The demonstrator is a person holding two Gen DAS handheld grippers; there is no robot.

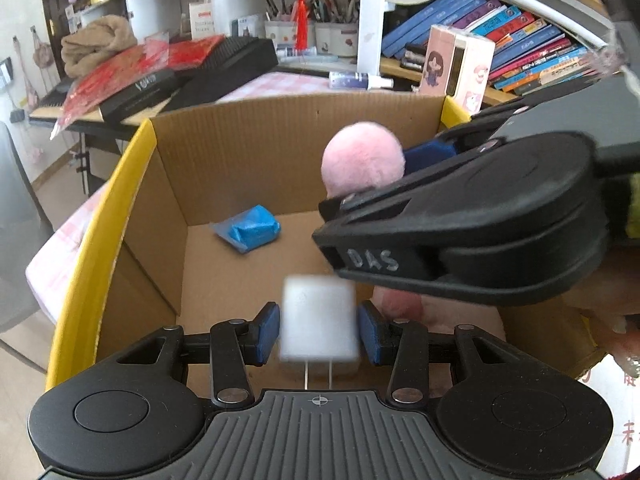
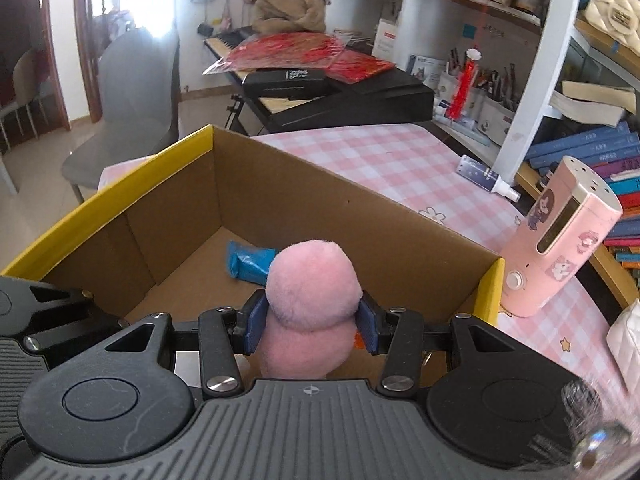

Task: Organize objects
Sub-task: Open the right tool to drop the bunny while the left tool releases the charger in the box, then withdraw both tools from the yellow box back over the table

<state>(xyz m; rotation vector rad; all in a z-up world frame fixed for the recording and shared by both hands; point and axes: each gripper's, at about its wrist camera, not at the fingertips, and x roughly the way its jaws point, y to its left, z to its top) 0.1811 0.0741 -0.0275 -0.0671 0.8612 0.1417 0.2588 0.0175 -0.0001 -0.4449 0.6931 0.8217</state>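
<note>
Over the open cardboard box [image 1: 224, 148] both grippers are seen at once. In the left wrist view, a white plug-in charger [image 1: 319, 322] is clamped between the blue pads of the left gripper [image 1: 319, 330], its two metal prongs pointing back toward the camera; the block is blurred, but the pads are pressed against its sides. It is held above the box floor, near the front wall.

The right gripper [image 2: 311, 322] is closed on a pink plush toy [image 2: 310, 300], which is squeezed at its narrow middle so that a round fluffy head bulges above the pads and a wider body hangs below. From the left wrist view the same toy [image 1: 362, 158] is seen poking out past the black body of the right gripper [image 1: 404, 168], held inside the box toward its right side.

On the box floor a crumpled blue packet [image 1: 249, 229] is lying near the far wall, well apart from both held items. The box's yellow-edged rim [image 2: 120, 184] is seen along its left side. The box is set on a pink checked tablecloth [image 2: 380, 160]. Just beside the box's right corner a pink device with cartoon stickers [image 2: 560, 248] is standing upright, and a small spray bottle [image 2: 486, 178] is lying on the cloth beyond it.
</note>
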